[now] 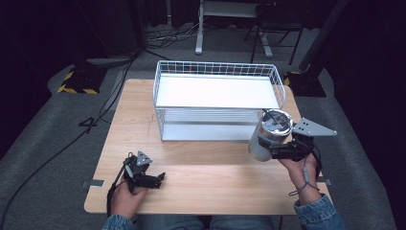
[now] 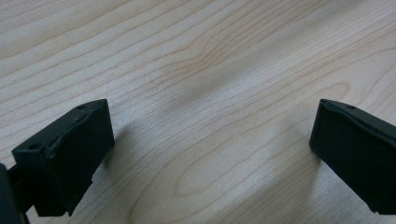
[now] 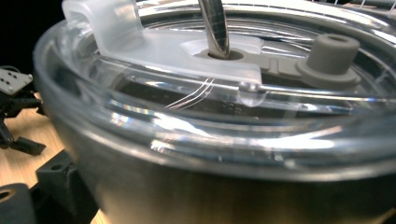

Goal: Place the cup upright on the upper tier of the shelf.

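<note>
The right tool (image 1: 275, 151) is clamped on a steel tumbler (image 1: 269, 135) with a clear plastic lid (image 3: 205, 88), holding it off the tabletop (image 1: 206, 184) at about four o'clock from the wire basket shelf (image 1: 218, 98), just beside the shelf's front right corner. The tumbler looks like a rigid metal cup with smooth, polished walls, so I judge it stiff, not fragile, but slippery under hard jaws; it may carry some weight if it holds liquid, which the pictures cannot settle. The safest hold seems to be across the body below the lid rim, where the wall is straight, and not on the lid, which is thin plastic and could pop loose. A metal straw (image 3: 215, 25) passes through the lid's opening, and a grey stopper (image 3: 331, 58) sits beside it. In the high view the tumbler's long axis tilts, its lid toward about one o'clock and its base toward about seven o'clock. The left tool (image 1: 160, 178) rests low on the tabletop at about seven o'clock from the shelf, jaws spread wide with nothing between them.
</note>
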A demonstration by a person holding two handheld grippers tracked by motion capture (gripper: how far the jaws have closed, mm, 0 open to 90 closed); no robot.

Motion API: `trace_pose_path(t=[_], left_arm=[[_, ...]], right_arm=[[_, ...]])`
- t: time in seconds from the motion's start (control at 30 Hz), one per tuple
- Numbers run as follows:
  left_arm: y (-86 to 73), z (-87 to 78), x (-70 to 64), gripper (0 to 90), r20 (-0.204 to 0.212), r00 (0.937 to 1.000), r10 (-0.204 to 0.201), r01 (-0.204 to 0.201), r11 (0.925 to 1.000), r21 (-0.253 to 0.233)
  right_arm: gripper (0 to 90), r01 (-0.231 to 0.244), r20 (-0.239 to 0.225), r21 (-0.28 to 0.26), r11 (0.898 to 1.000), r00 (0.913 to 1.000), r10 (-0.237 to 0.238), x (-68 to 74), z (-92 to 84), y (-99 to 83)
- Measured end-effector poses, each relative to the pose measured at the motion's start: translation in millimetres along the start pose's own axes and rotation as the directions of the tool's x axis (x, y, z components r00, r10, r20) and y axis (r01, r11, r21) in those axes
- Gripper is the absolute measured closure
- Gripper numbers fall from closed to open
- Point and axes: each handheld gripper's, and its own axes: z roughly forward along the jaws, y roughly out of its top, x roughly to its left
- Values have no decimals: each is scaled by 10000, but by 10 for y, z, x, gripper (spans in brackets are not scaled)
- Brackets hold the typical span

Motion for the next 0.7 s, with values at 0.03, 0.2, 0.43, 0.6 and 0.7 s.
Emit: trace_pose_path(t=[0.03,0.2,0.43,0.6,0.7], left_arm=[[0,0,0,2,-2,10000,0,0,10000,-1],[0,0,0,2,-1,10000,2,-2,10000,3],[0,0,0,2,-2,10000,1,-1,10000,1],[0,0,0,2,-1,10000,1,-1,10000,0],[0,0,0,2,0,10000,-1,1,10000,-1]], right_arm=[[36,0,9,-20,10000,10000,0,-4,-12,34],[36,-35,-37,-51,10000,10000,35,-27,-53,185],[36,107,-35,-117,9999,9999,-107,-44,-80,357],[36,182,-86,-120,9998,9998,-183,-60,-85,474],[36,212,-92,-101,9997,9997,-213,-65,-84,532]])
